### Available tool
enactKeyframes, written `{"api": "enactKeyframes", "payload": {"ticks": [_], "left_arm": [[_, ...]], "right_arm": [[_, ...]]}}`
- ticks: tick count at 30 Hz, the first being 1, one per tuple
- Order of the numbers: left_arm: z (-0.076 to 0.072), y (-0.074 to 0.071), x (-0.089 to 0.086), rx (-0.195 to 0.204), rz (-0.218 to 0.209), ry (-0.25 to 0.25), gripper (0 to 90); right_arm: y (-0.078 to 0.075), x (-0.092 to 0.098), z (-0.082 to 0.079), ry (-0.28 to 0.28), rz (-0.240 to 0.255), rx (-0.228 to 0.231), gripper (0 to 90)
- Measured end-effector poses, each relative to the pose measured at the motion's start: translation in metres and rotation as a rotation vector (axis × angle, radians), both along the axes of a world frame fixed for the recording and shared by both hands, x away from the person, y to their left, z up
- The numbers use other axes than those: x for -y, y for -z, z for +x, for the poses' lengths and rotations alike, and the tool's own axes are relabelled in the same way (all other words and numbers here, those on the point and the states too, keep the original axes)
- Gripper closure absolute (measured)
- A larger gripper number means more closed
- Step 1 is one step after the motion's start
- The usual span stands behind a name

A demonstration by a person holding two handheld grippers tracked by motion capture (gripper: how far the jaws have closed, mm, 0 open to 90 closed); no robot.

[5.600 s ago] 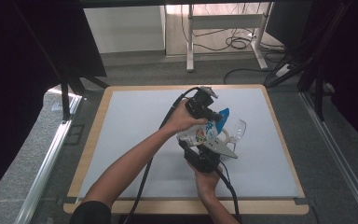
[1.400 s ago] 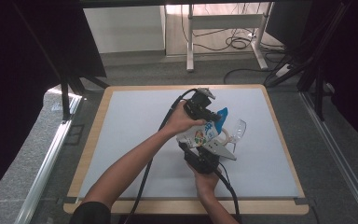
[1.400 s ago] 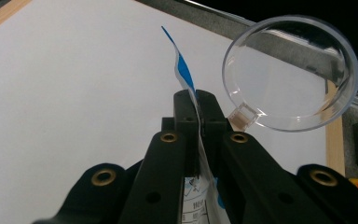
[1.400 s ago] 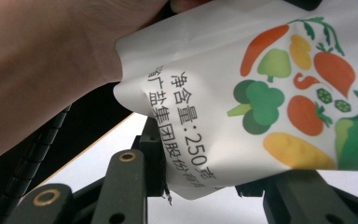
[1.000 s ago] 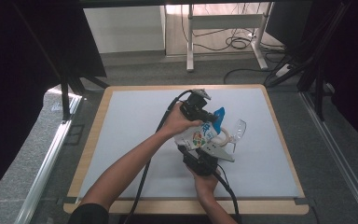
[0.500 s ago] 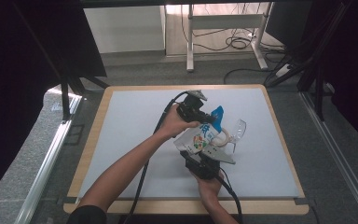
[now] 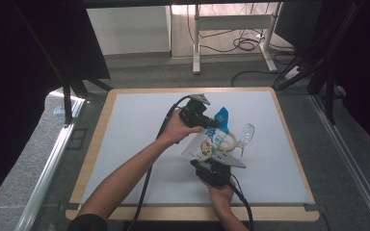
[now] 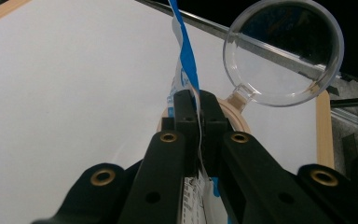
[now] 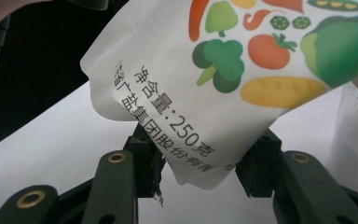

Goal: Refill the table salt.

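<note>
Slightly widened, right tongs (image 9: pixel 200 163) straddle the "250克" pouch (image 9: pixel 223 84); left tongs (image 8: pixel 196 112) pinch its top.

The white pouch (image 9: pixel 223 88) is showing printed Chinese characters "净含量:250克" just below its broccoli picture, with a partly cut-off Chinese line running beneath them

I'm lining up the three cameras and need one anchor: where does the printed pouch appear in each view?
High view: the pouch hangs right of centre over the white mat, between the two hands.
Left gripper view: its blue top edge rises from the shut left tool.
Right gripper view: its vegetable-printed lower end dips between the right tool jaws.
Shared landmark: the white mat.
</note>
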State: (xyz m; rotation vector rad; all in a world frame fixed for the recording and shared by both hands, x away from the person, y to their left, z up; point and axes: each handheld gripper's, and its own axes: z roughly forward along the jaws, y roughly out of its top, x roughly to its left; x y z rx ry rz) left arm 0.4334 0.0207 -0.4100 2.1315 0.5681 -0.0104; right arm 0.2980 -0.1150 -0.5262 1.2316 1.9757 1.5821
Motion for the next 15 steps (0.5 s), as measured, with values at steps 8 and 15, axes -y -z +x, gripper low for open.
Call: {"api": "enactKeyframes", "payload": {"ticks": [8, 15], "left_arm": [[-0.007, -0.003, -0.006, 0.003, -0.004, -0.009, 89.0], [-0.009, -0.003, -0.01, 0.007, -0.007, -0.008, 89.0]], "right_arm": [[0.002, -0.004, 0.0, -0.007, -0.034, 0.004, 55.0], [0.004, -0.002, 0.002, 0.001, -0.047, -0.033, 54.6]]}}
